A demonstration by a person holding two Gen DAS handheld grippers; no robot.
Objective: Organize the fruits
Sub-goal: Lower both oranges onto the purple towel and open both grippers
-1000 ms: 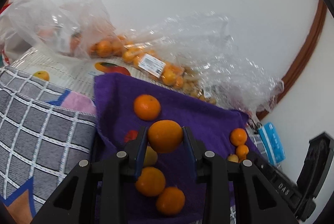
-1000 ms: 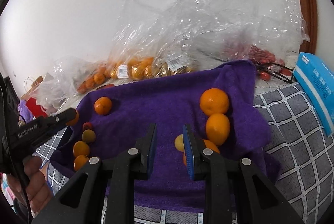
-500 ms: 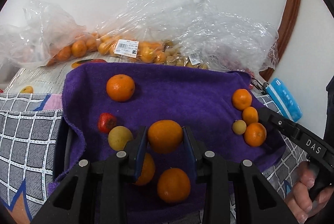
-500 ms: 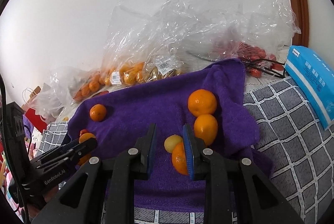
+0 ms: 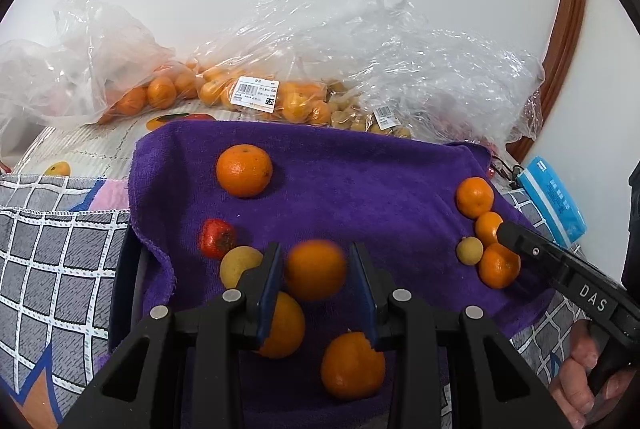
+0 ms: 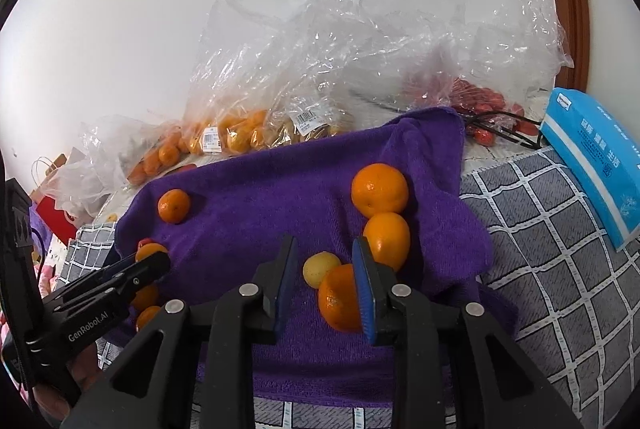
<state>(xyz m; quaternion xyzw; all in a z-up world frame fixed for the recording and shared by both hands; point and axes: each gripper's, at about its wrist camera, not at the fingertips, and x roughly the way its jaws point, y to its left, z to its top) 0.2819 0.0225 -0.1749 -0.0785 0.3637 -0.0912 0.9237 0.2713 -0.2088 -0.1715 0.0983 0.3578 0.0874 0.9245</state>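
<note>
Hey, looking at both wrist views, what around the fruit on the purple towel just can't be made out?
- Left wrist view: the blurred orange sits between the left gripper fingers; whether the pads touch it is unclear.
- Left wrist view: the printed price label on the clear plastic bag is too small to read.
- Right wrist view: the right gripper finger covers part of the near orange.
- Right wrist view: red fruit in crinkled plastic is glare-blurred.

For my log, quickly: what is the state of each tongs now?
Left tongs: open, a blurred orange loose between the jaws.
Right tongs: open, holding nothing.
</note>
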